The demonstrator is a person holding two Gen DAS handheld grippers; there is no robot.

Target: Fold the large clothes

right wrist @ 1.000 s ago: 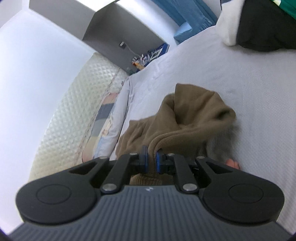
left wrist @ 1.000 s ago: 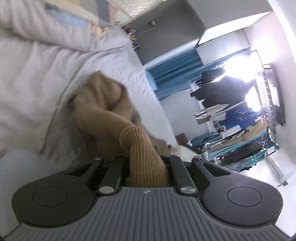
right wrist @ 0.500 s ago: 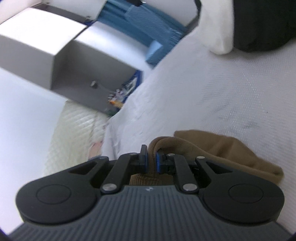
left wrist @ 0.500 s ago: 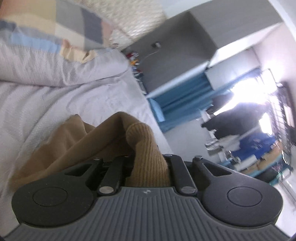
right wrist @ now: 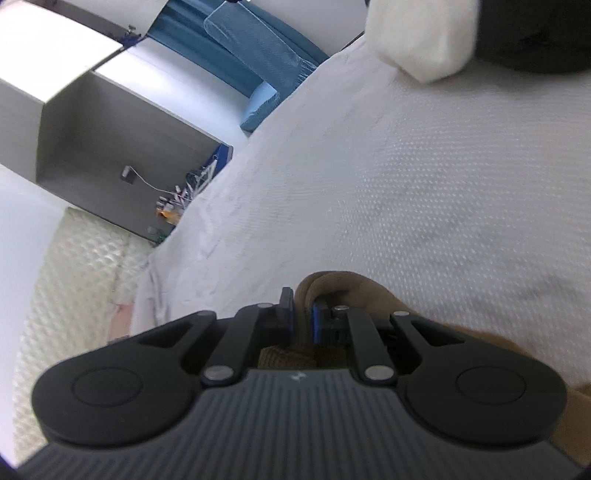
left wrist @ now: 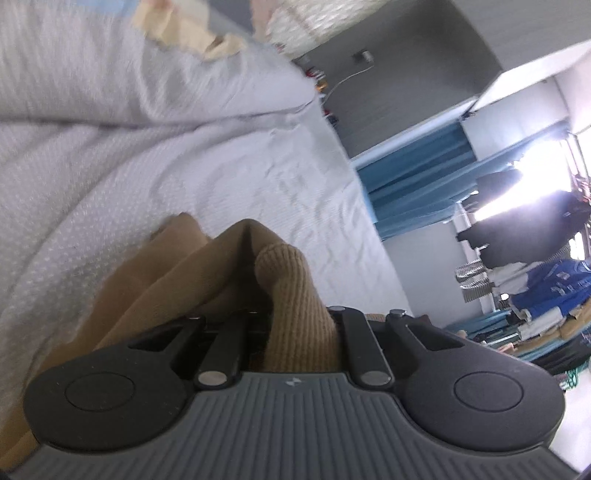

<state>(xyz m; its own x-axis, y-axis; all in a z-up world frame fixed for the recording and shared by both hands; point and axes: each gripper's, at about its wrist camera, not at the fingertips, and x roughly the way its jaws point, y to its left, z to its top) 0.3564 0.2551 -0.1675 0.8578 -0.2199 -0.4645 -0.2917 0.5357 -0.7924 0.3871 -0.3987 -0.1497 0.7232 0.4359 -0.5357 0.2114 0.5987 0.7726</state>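
A tan brown garment (left wrist: 173, 280) hangs from both grippers over the white bed sheet (left wrist: 110, 177). My left gripper (left wrist: 295, 325) is shut on its ribbed cuff (left wrist: 291, 291), which sticks out forward between the hidden fingers. My right gripper (right wrist: 302, 314) is shut on a fold of the same garment (right wrist: 354, 291); its blue pads (right wrist: 316, 325) pinch the cloth. Most of the garment lies below the gripper bodies, out of view.
A pillow with a patchwork cover (left wrist: 177, 33) lies at the bed's head. A white and black bundle (right wrist: 461, 33) sits on the far part of the bed. A grey cabinet (right wrist: 110, 136), blue curtains (left wrist: 413, 184) and hanging clothes (left wrist: 535, 258) stand beyond the bed.
Both grippers have lifted and tilted toward the head of the bed, carrying the garment. Much less of the garment shows ahead of them now than one second ago.
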